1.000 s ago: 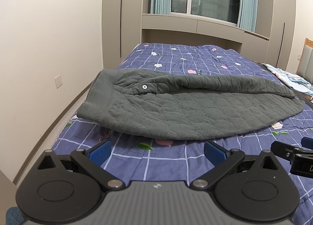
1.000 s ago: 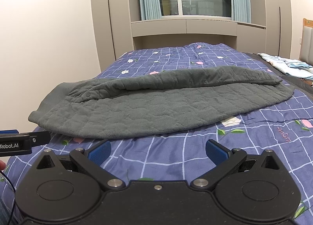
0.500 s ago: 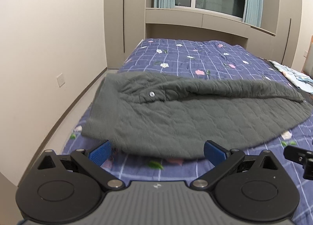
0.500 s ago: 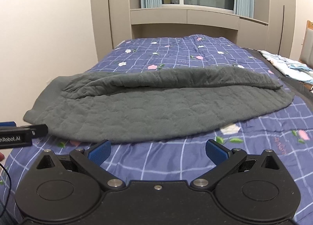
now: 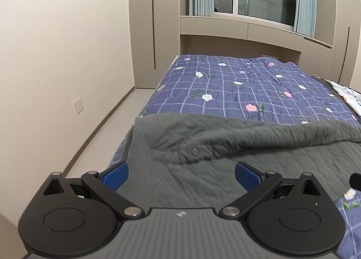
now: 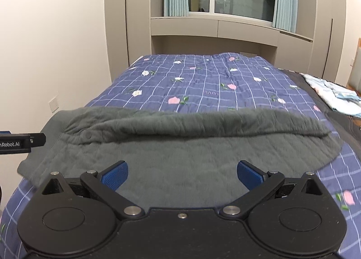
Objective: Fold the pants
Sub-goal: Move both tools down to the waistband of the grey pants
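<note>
Grey pants (image 6: 180,146) flat on checked floral bedspread (image 6: 203,83), seemingly untouched.

The bed (image 6: 203,83) has a purple-blue checked quilt with little flowers on it, the grey quilted pants (image 6: 180,146) are spread flat across its near end, and some pale blue folded fabric (image 6: 334,96) sits at the far right edge.

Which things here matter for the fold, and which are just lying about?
For the job: grey pants; left gripper, open; right gripper, open.
Lying about: light patterned cloth at the bed's right edge; floral quilt underneath.
</note>
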A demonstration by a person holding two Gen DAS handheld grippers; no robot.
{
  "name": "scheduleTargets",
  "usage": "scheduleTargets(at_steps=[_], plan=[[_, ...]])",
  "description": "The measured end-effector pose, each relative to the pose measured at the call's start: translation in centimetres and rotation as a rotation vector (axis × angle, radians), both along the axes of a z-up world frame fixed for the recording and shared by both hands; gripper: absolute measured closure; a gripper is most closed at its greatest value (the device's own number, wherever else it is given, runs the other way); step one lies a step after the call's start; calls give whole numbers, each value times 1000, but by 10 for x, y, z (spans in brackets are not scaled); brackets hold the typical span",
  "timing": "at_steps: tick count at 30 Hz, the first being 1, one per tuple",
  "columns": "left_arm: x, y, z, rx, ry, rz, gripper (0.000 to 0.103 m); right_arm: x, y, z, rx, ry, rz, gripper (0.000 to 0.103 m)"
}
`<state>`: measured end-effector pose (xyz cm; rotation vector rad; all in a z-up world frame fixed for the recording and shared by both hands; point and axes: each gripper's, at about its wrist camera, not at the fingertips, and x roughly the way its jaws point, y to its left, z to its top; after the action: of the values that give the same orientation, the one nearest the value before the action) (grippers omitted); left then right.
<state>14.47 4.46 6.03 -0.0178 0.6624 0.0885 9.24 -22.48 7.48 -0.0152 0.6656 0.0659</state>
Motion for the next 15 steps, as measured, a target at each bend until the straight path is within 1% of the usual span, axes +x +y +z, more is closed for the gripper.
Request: scheduleTargets(at_steps=[10,15], plan=[[79,20,-6,22,46,13,0,75,6,-11,-13,32,30,0],[115,32,-15,21,60,20,0,113,5,-17,36,8,72,0]])
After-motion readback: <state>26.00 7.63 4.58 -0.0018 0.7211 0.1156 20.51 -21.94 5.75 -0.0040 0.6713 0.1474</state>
